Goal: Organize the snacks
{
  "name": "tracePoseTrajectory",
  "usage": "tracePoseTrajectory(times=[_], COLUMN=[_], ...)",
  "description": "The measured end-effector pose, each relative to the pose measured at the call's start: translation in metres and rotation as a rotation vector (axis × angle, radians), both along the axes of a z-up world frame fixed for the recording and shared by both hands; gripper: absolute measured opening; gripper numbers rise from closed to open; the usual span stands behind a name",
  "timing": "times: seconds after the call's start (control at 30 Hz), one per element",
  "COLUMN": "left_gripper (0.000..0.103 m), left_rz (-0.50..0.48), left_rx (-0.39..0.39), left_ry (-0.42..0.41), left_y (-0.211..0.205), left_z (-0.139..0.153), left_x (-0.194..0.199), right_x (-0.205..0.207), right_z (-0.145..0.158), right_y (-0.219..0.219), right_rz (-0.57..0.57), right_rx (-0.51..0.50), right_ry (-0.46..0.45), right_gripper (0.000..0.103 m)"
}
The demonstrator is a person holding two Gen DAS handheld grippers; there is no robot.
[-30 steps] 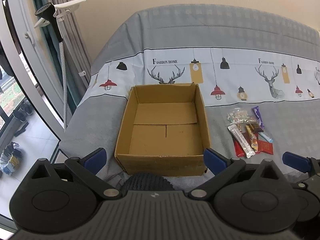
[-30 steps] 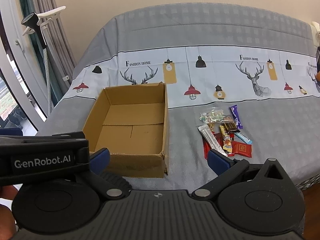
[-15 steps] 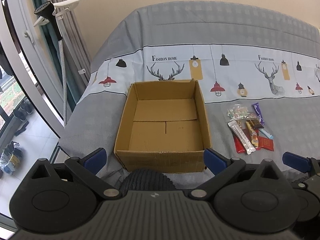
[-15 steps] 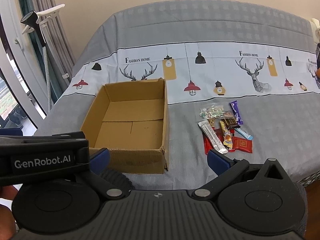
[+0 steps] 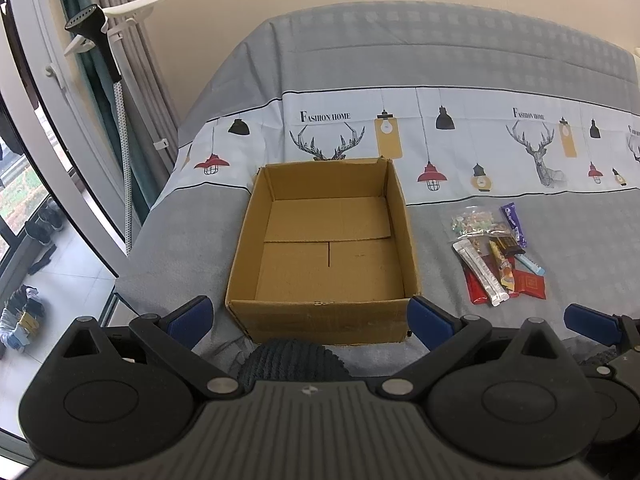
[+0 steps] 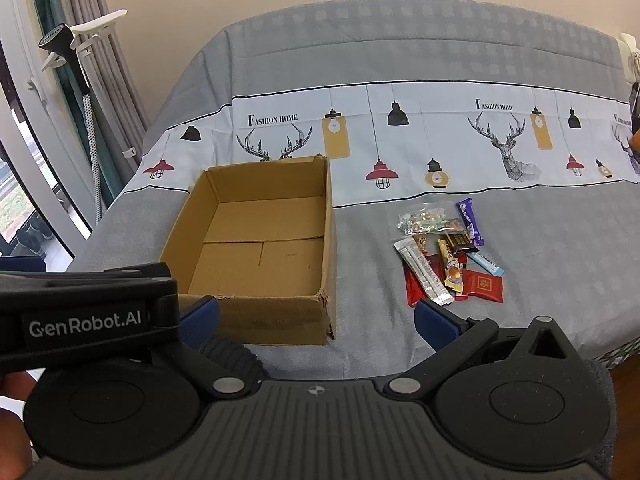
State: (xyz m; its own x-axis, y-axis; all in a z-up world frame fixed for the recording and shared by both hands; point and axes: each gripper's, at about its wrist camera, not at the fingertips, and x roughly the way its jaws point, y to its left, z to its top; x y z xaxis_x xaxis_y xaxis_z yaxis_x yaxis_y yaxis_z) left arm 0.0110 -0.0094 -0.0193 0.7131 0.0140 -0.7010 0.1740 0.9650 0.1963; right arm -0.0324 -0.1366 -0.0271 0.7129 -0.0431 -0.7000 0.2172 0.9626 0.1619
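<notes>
Both tongs stand wide open and hold nothing: the left tongs hang over the near edge of the bed, straddling the front wall of the cardboard box, and the right tongs sit beside them, their blue fingertips just short of the snacks. The box is open-topped and bare inside, its long axis running away from the tongs toward the wall. The snack pile lies on the grey bedspread to the right of the box, apart from it, ahead and right of the left tongs and ahead of the right tongs' right finger. Most packets lie lengthwise, pointing roughly away from the tongs: a white stick slants toward the near right, a purple bar sits at the far side, and a red square packet at the near right. A clear bag at the far end holds what may be small sweets.
</notes>
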Motion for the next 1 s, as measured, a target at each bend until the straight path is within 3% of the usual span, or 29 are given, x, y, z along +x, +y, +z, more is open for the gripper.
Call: tracePoseTrajectory(times=[0.63,1.0], left_gripper=[0.103,0.103], left_rz=[0.0,-0.043], left_rx=[0.009,0.046], left_ry=[0.013,0.106], left_y=[-0.005,-0.048], left_z=[-0.005,-0.055], left_x=[0.003,0.032], right_x=[0.0,0.017], right_z=[-0.002,-0.043], right_y=[-0.001,-0.035], right_rz=[-0.001,-0.039], right_rx=[0.009,0.041], right_ry=[0.012,0.096], right_gripper=[0.103,0.103])
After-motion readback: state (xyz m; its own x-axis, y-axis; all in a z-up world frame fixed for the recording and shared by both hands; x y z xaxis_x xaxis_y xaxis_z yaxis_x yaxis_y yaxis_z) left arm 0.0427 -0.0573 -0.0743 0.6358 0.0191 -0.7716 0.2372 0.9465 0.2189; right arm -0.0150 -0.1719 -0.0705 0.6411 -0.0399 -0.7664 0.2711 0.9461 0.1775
